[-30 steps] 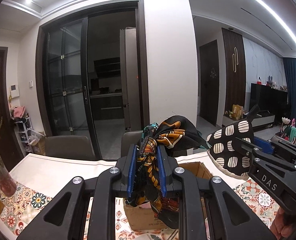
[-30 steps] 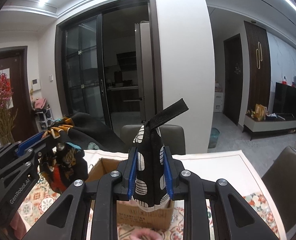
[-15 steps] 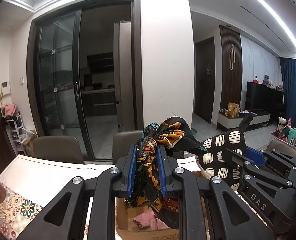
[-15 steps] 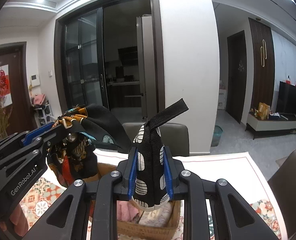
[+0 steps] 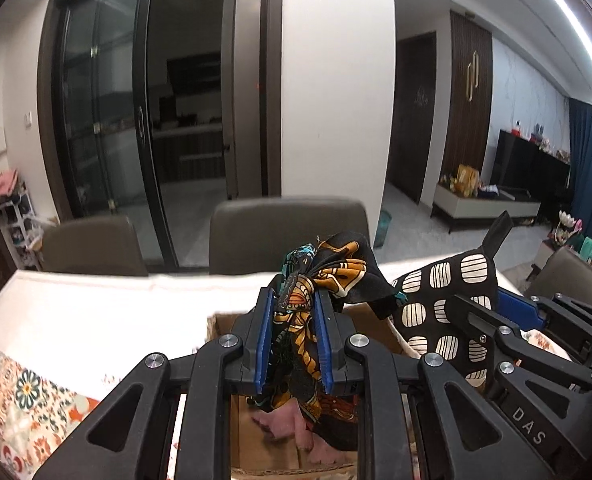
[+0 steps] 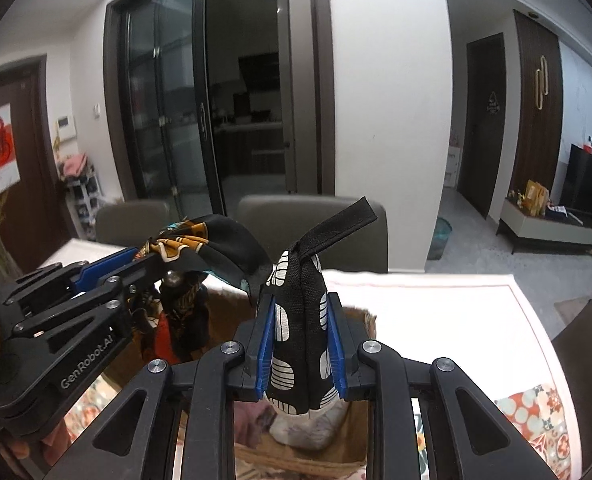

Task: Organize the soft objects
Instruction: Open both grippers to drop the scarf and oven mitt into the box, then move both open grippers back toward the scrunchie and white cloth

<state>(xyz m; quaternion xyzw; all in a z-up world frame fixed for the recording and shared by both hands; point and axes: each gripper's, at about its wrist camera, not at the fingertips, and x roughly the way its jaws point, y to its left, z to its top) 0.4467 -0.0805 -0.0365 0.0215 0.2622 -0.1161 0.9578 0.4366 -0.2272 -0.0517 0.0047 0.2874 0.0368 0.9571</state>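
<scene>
Over box [image 5: 376,322], mitt [image 6: 300,320] upright, loop up

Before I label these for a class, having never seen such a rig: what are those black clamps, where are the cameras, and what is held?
They are two hand-held grippers, each with a fisheye camera looking along its fingers. The left gripper pinches a patterned scarf. The right gripper pinches a black oven mitt with white ovals. Each view also shows the other gripper from the side. Both hang above an open cardboard box holding pink cloth, on a table with a patterned tablecloth.
</scene>
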